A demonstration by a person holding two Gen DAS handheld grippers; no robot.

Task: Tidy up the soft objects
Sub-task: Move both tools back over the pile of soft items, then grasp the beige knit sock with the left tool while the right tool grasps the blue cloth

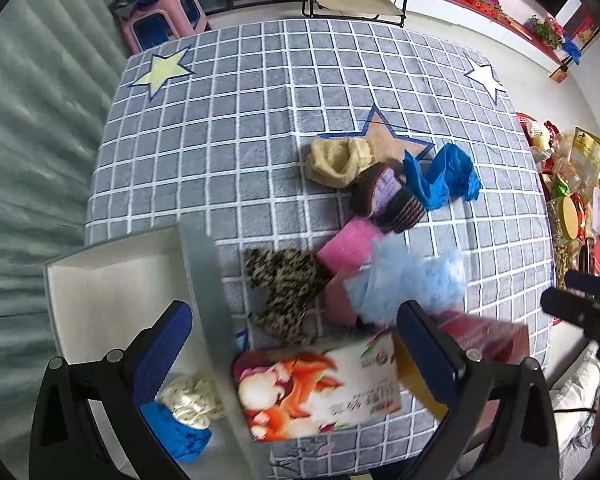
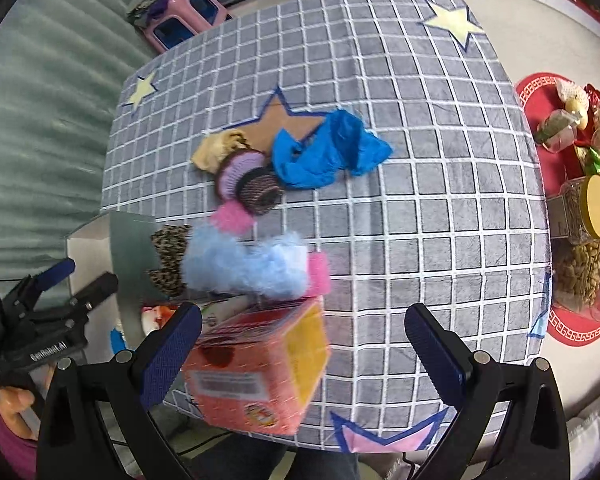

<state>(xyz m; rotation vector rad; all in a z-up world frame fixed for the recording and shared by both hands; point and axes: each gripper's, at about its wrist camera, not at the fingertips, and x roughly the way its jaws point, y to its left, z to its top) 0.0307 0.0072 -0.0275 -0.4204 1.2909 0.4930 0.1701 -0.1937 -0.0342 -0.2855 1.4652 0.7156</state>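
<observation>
Starting nearest: left gripper [image 1: 296, 354] stood spread above a glossy printed tissue pack [image 1: 320, 390]; right gripper [image 2: 304, 348] stood spread, pinching nothing, over a pink carton [image 2: 256, 372]. Beside them, a white open bin [image 1: 112, 280] held 1 floral scrunchie [image 1: 192, 398] and 1 blue cloth [image 1: 178, 434]. Farther on the grey checked quilted cover [image 1: 220, 140] lay a leopard-print fabric [image 1: 284, 292], fluffy pale-blue mesh pouf [image 2: 244, 264], pink sponge block [image 1: 350, 246], ribbed knit roll [image 2: 248, 180], beige fuzzy sock [image 1: 336, 162], crumpled blue stocking [image 2: 328, 150].
</observation>
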